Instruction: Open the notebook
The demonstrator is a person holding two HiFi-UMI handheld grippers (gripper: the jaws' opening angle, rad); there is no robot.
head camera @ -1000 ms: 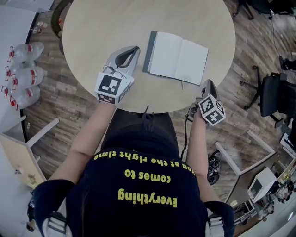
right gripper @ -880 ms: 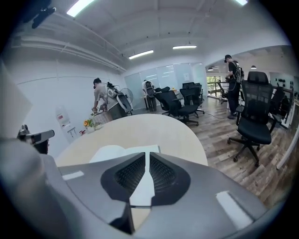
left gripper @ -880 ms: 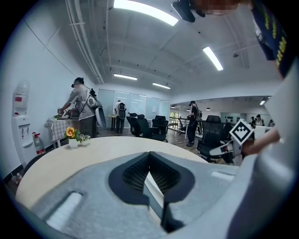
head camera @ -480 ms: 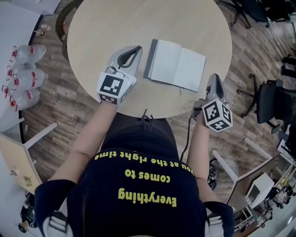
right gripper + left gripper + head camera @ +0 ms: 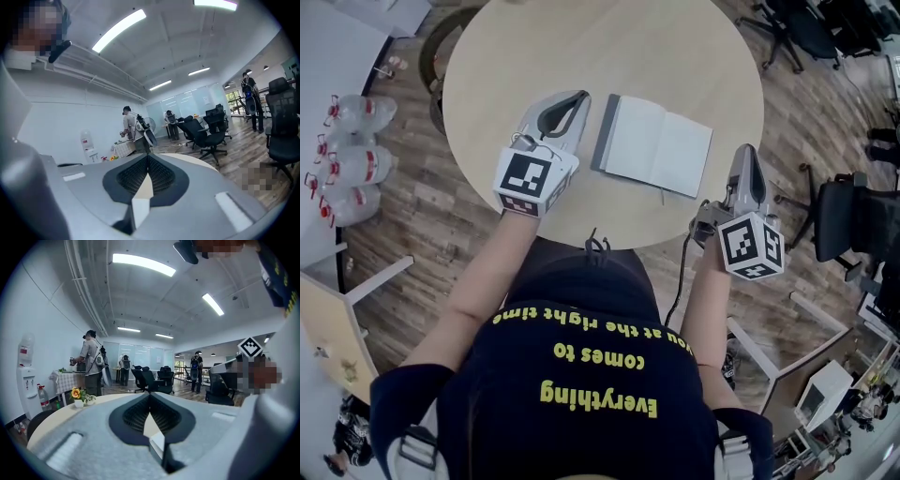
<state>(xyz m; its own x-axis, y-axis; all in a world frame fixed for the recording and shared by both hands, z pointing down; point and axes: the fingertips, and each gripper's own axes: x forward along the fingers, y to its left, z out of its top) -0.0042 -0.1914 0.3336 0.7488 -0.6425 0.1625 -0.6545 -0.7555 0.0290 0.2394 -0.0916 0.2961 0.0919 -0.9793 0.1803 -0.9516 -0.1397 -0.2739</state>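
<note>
Head view is showing the notebook [image 5: 652,145] lying open and flat on the round table [image 5: 516,56], blank pages up, with a grey cover edge at its left. We are judging it light, with a stiffish cover and soft pages that are liable to crease (a pinch on a single leaf is risking a tear). Any further hold is best taken at a free outer edge, cover and pages together. The left gripper [image 5: 570,101] is hovering just beside the notebook's left edge, jaws pressed together on nothing. The right gripper [image 5: 747,155] is hanging at the table's near-right rim, apart from the notebook's right corner. Its jaws have just been closing and are meeting with nothing between them.
</note>
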